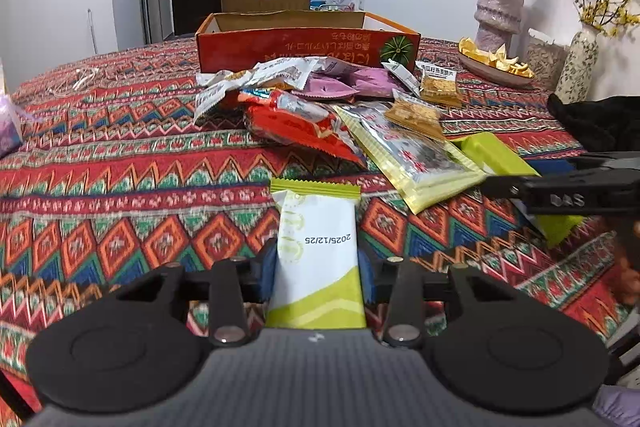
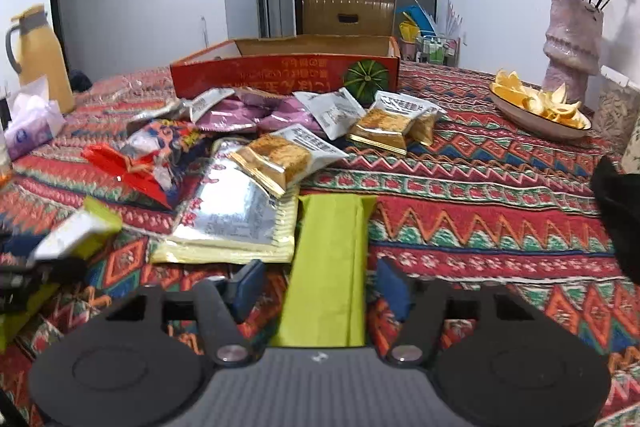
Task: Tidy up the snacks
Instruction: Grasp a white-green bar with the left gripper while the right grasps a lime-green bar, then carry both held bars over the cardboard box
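Left gripper pinched on white-green packet; right gripper spread around green packet, near counter edge.

White-and-green snack packet stamped 2025/12/25, lengthwise in the near foreground, plain green packet lying flat near right of a silver-and-yellow pouch, red packet left, open red box far behind the pile

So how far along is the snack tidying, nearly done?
Barely begun. The red box looks empty from here. The left gripper holds a white-and-green packet; the right gripper straddles a green packet, jaws open. The pile of snacks still waits.
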### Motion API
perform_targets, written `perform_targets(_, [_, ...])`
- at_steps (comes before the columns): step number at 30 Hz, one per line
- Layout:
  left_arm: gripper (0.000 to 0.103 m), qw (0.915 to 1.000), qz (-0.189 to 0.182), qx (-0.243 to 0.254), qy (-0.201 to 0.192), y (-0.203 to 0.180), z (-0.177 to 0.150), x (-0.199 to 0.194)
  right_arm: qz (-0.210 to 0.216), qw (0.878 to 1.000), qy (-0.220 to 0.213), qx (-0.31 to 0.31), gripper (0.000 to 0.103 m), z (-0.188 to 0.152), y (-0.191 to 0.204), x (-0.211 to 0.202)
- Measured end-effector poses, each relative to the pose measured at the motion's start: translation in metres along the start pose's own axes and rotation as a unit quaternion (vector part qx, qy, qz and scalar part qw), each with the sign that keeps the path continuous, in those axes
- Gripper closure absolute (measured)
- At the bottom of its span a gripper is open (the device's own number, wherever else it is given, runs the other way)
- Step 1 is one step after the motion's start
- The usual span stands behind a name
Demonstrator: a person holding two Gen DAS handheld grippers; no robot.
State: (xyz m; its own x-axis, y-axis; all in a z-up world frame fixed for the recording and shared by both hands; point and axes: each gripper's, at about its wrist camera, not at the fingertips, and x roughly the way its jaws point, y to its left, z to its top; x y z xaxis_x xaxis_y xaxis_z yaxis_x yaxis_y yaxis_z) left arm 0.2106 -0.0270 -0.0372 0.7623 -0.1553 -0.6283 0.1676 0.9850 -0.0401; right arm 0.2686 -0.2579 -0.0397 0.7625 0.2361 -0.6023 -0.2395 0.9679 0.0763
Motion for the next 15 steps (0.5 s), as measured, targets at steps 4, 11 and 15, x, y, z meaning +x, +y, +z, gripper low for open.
perform_targets(4, [0.066, 0.9999, 0.008, -0.010, -0.003, 0.001, -0.010, -0.013, -0.012, 1.000, -0.022, 0.009, 0.067, -0.007, 0.001, -0.005])
perform_targets(11, [0.067, 0.9994, 0.014, -0.030, -0.010, 0.002, -0.026, -0.045, -0.021, 0.999, -0.033, -0.014, 0.067, -0.048, 0.024, -0.053])
perform_targets(15, [0.067, 0.9991, 0.011, -0.037, -0.018, -0.002, -0.032, -0.061, -0.011, 0.999, -0.032, -0.018, 0.069, -0.064, 0.035, -0.078])
